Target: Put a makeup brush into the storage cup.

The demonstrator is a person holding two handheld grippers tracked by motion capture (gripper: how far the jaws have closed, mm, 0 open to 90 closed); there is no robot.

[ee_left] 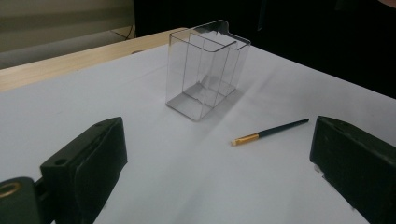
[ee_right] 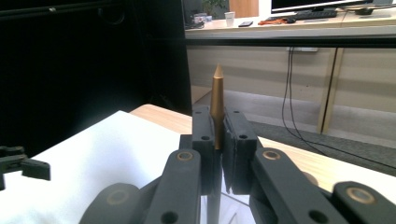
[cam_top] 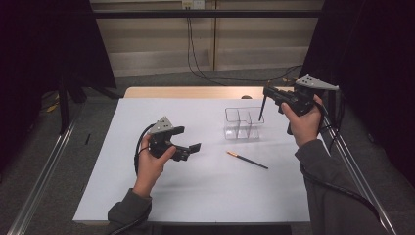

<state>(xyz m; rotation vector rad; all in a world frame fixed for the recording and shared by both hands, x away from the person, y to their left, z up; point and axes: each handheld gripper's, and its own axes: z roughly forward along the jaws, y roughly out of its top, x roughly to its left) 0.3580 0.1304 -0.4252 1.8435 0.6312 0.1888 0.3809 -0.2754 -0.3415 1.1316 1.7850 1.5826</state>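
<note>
Right gripper (ee_right: 217, 140) clamps an upright gold-tipped brush (ee_right: 217, 100) above the clear organizer (cam_top: 242, 123). Left gripper (cam_top: 188, 139), jaws apart, hovers left of the organizer.

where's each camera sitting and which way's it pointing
High view: above the person's side, facing forward and down on the white table; both forearms, left tongs and right tongs show.
Left gripper view: on the left tongs, jaws wide apart, facing the clear divided organizer and loose brush.
Right gripper view: on the right tongs, shut on a gold-tipped brush, facing the room.
Shared: organizer and loose brush in high and left views.
</note>
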